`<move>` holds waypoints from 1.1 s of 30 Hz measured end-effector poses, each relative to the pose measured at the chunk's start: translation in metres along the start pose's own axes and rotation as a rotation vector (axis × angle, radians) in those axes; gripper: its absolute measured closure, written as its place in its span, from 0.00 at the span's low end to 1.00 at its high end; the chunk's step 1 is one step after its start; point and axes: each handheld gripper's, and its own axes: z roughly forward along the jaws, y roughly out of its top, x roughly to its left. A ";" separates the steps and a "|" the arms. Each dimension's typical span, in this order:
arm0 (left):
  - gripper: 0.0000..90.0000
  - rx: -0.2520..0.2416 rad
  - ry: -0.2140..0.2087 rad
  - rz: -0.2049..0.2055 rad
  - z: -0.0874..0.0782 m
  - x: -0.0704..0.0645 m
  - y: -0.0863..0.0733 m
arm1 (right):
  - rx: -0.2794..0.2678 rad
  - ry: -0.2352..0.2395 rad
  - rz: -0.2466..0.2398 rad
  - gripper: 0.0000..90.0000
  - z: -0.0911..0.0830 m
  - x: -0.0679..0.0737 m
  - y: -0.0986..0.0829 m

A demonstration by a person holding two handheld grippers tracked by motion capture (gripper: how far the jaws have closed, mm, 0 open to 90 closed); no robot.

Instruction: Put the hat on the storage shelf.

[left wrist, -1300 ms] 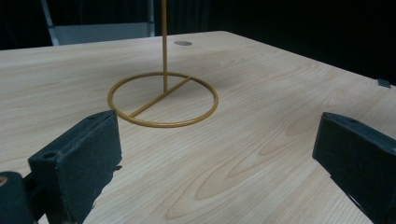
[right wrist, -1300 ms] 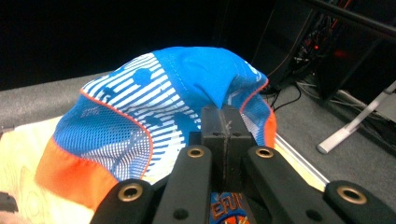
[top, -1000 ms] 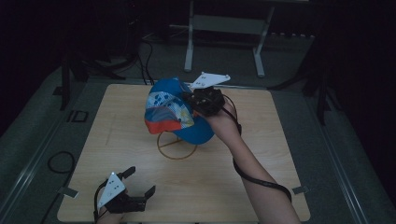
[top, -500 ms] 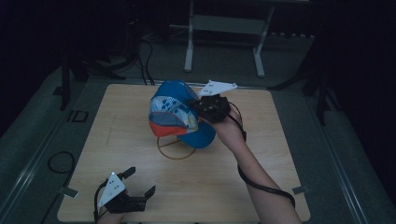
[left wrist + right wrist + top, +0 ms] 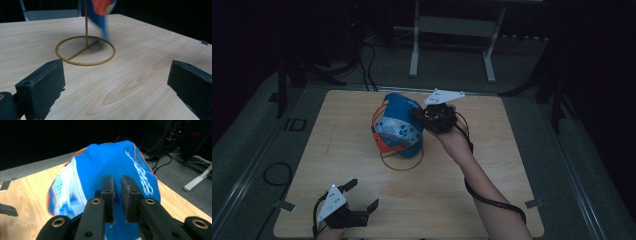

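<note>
1. Pinching cap (image 5: 399, 125) fabric with right gripper (image 5: 424, 116), jaws nearly closed.
2. Cap over stand (image 5: 402, 161), draped on its post, not yet released.
3. Left gripper (image 5: 360, 200) wide open, idle, well short of stand.

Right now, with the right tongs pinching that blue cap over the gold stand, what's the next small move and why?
Probably ease the cap a little further along and settle it on the stand. The right tongs are closed on its blue fabric, and in the left gripper view its lower edge hangs blurred beside the pole, so it looks not yet at rest. The left tongs sit open near the table's front edge, idle.
</note>
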 end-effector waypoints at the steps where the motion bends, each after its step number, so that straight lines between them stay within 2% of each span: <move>1: 0.02 0.001 0.000 0.002 0.000 0.000 0.000 | 0.003 0.001 -0.002 0.89 0.000 0.000 0.000; 6: 0.02 0.001 -0.002 0.000 0.000 0.000 0.000 | 0.005 0.005 0.003 0.85 0.001 0.001 -0.001; 12: 0.02 0.001 -0.004 -0.001 0.001 0.000 -0.001 | -0.024 0.017 0.023 0.77 -0.006 -0.001 -0.002; 22: 0.02 0.003 -0.008 -0.004 0.001 0.000 -0.001 | -0.042 0.056 0.013 0.40 -0.020 0.005 -0.016; 26: 0.02 0.006 -0.012 0.001 0.002 -0.001 -0.001 | -0.050 0.107 0.034 0.29 -0.022 0.005 -0.023; 28: 0.02 0.004 -0.011 0.002 0.002 -0.001 -0.001 | -0.040 0.134 0.020 0.18 -0.022 0.007 -0.027; 33: 0.02 0.004 -0.014 -0.004 0.001 -0.001 -0.002 | -0.036 0.151 0.020 0.15 -0.021 0.012 -0.042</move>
